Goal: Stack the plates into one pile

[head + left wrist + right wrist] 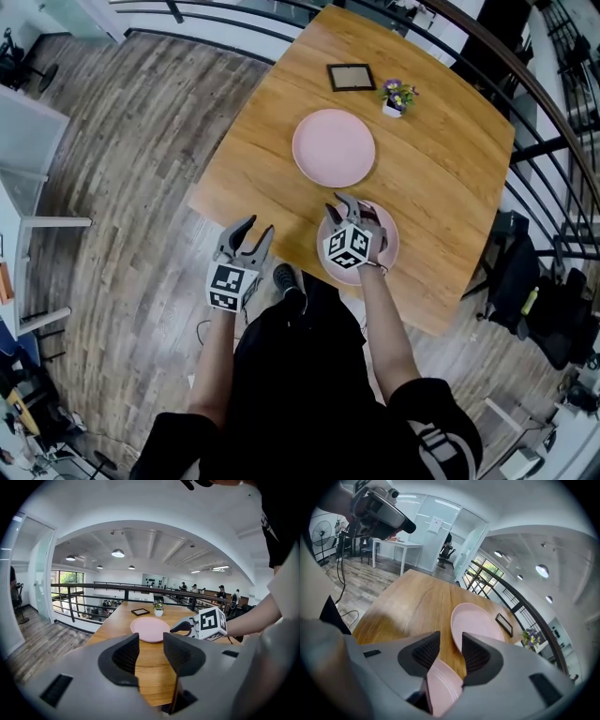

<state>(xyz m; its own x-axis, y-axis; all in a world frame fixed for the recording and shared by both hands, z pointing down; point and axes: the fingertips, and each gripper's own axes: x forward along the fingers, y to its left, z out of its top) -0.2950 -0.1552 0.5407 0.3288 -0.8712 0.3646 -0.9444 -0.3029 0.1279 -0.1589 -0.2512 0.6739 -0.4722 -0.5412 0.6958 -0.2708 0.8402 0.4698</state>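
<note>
Two pink plates lie on the wooden table [441,187]. The far plate [334,147] [150,629] [476,620] sits alone near the table's middle. My right gripper [347,212] [449,651] is over the near plate [390,246], close to the front edge. That plate's rim [440,686] sits tilted between the jaws, low by their base, with wood still showing between the pads. My left gripper [256,231] [150,651] hangs open and empty off the table's front left corner, above the floor.
A small black picture frame [350,77] and a potted flower [397,97] stand at the table's far side. A curved black railing [487,47] runs behind the table, and dark chairs and bags [525,281] sit to the right.
</note>
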